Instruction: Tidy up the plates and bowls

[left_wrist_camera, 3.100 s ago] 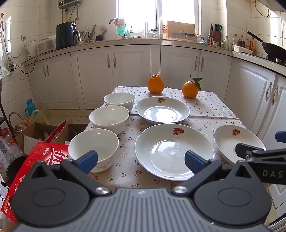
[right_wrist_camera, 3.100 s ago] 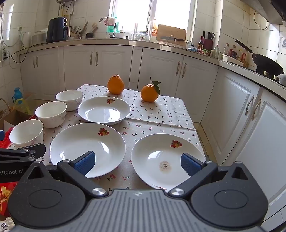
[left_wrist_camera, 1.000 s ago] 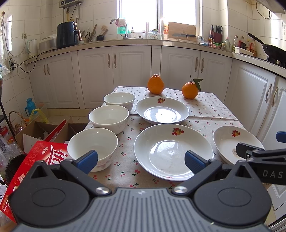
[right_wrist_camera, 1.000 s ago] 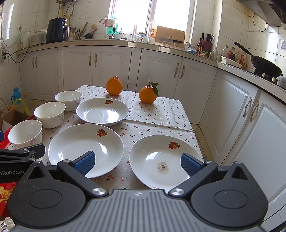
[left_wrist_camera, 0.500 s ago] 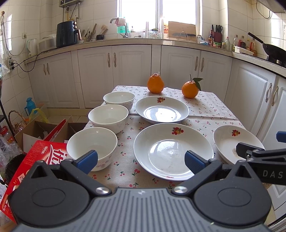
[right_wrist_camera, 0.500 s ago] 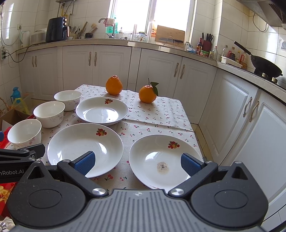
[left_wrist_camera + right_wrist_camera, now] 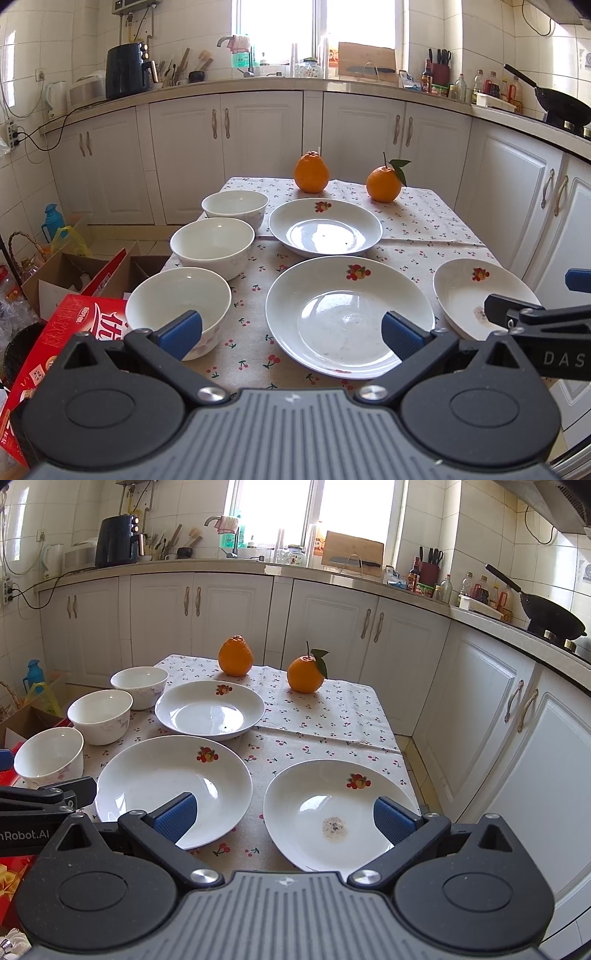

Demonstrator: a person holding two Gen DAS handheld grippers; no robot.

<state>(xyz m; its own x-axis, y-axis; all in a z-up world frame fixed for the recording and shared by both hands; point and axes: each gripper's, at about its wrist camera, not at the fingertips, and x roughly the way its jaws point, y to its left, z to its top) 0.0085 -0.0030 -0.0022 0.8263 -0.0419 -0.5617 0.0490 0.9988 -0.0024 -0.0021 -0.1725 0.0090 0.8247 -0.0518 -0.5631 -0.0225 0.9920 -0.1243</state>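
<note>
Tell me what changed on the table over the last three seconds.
Almost nothing. Both views shifted only slightly, so the hand-held grippers drifted a little; nothing was taken hold of or let go. The left hand-held gripper and right hand-held gripper are open and empty, as before. The three bowls, three plates and two oranges lie where they were.

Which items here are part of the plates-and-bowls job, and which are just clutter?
Job items:
- three white bowls: near, middle, far
- three plates: far, large middle, right one with a speck stain

Just lying about:
- two oranges
- red box
- cardboard boxes
- wok
</note>
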